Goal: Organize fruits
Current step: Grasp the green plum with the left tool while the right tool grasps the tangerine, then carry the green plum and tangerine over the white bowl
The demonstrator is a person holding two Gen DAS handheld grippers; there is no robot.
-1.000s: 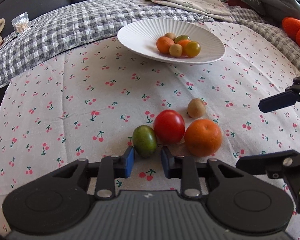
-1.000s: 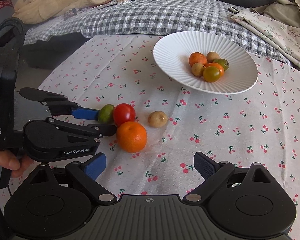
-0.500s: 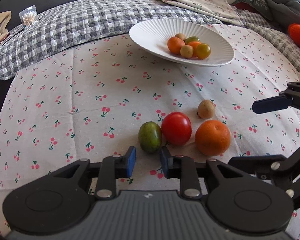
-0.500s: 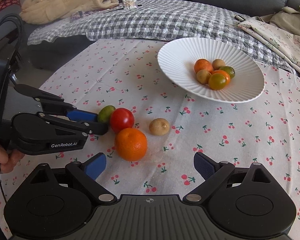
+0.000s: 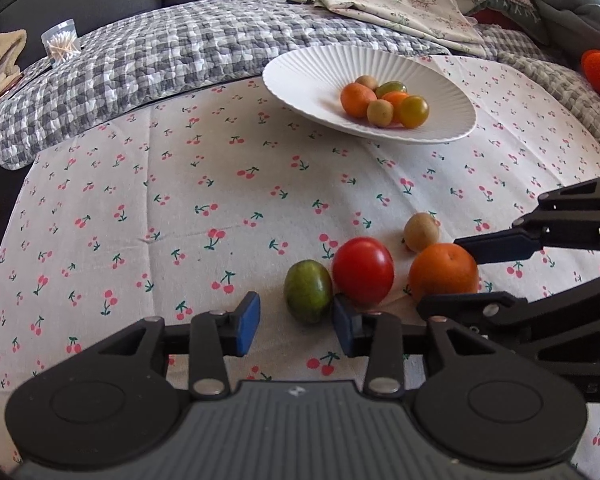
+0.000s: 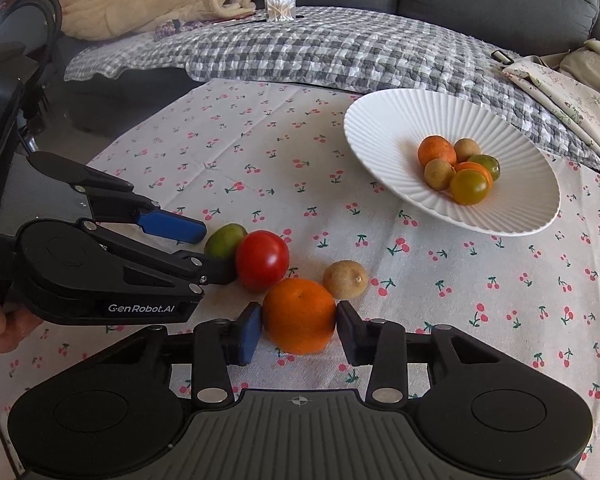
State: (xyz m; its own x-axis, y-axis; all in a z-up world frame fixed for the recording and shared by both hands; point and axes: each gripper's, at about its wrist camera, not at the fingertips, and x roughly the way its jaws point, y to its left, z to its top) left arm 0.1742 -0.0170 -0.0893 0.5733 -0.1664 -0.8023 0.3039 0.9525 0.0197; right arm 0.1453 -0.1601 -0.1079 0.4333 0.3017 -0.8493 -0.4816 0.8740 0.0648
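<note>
Right wrist view: I see my right gripper [image 6: 298, 330], jaws just closed in, pinching the round orange tangerine [image 6: 299, 315] between both pads. My left gripper [image 5: 296, 322], jaws just opening, stands narrowly apart and empty, the oval green fruit [image 5: 308, 291] just ahead, untouched. I judge pickup is underway; next I lift and carry to the white ribbed plate [image 6: 384, 128], far ahead-right.

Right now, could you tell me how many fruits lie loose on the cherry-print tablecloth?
4: a green oval fruit, a red tomato, a large orange and a small tan fruit, clustered near the grippers.
</note>
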